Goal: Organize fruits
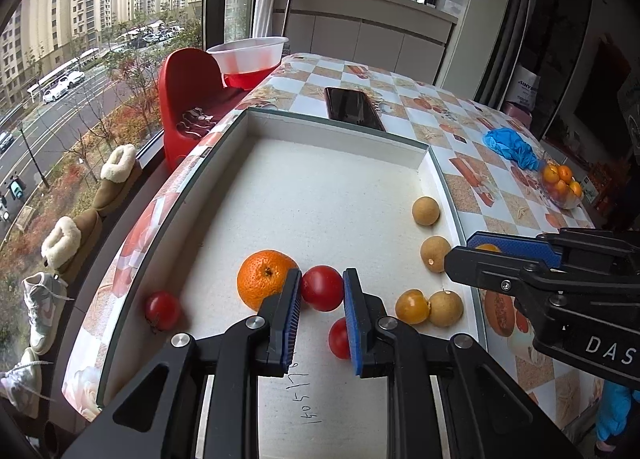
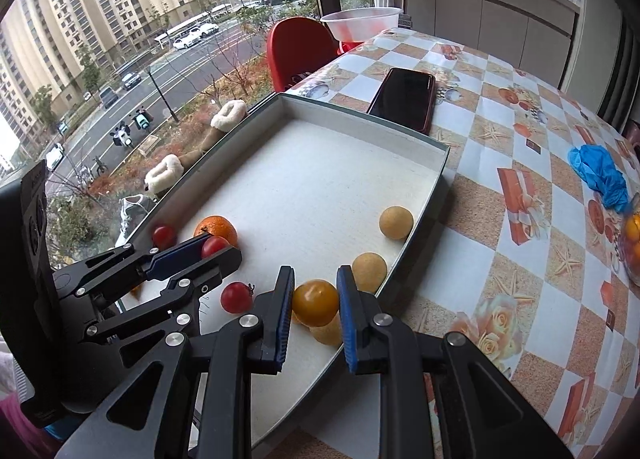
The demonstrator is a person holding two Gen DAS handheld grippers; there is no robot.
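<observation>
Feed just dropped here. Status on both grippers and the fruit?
Left gripper shut on red tomato. Right gripper shut on yellow tomato. Both inside tray. Orange crowds left.

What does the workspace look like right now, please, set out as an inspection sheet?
Surface: table under a checked cloth, with a white tray on it.
Job's things: in the tray, an orange, two loose red tomatoes, a loose yellow tomato and three longans.
Clutter: phone, blue glove, bowl of small oranges, plastic basin.
Grippers: left gripper shut on a held red tomato; right gripper shut on a held yellow tomato.
Cables: nothing seen.
Surroundings: window over a street, red chair, boots on the sill.
</observation>
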